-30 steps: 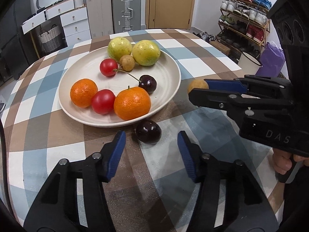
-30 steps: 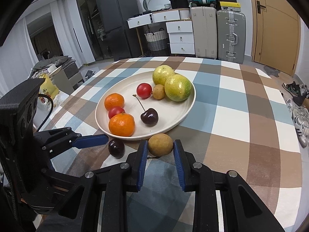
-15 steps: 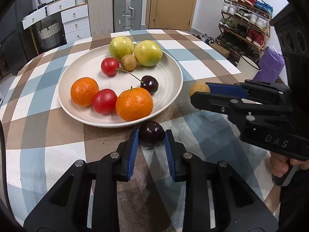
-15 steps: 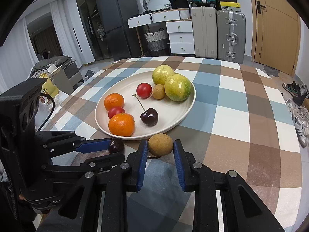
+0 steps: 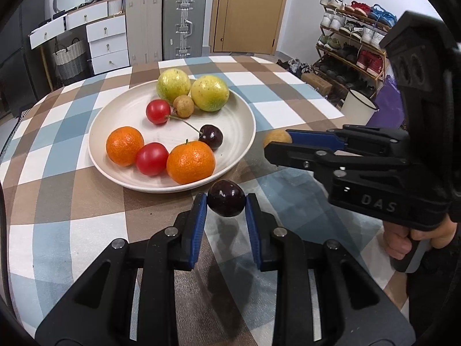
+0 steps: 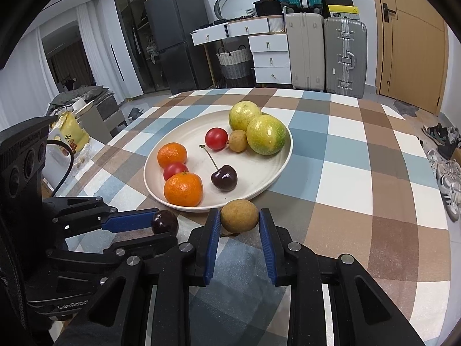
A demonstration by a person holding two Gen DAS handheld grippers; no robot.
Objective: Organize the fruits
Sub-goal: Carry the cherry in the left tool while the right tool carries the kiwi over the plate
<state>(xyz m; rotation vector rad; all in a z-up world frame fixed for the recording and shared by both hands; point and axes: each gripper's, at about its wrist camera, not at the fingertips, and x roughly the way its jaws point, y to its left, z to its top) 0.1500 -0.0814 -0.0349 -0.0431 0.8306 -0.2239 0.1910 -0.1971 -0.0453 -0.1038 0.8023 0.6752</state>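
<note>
A cream plate (image 5: pixel 121 173) (image 6: pixel 259 184) on the checked tablecloth holds two oranges, two red tomatoes, two green-yellow fruits, a small tan fruit and a stemmed dark cherry (image 5: pixel 211 140) (image 6: pixel 224 177). My left gripper (image 5: pixel 226 203) (image 6: pixel 164 225) is shut on a second dark cherry (image 5: pixel 226 198) (image 6: pixel 164 222) just in front of the plate's near rim. My right gripper (image 6: pixel 239 220) (image 5: pixel 276 141) is shut on a tan longan (image 6: pixel 239 216) (image 5: pixel 276 139) beside the plate's rim. The two grippers sit side by side.
The round table (image 6: pixel 360 173) drops off at its edges. A hand (image 5: pixel 409 240) grips the right tool's handle. Behind stand suitcases (image 5: pixel 184 26), white drawers (image 5: pixel 106 43), a shoe rack (image 5: pixel 354 40) and a fridge (image 6: pixel 173 49).
My left gripper moved forward and its jaws went from open around the loose cherry to shut on it; the cherry now sits slightly raised. The right gripper and longan stayed put.
</note>
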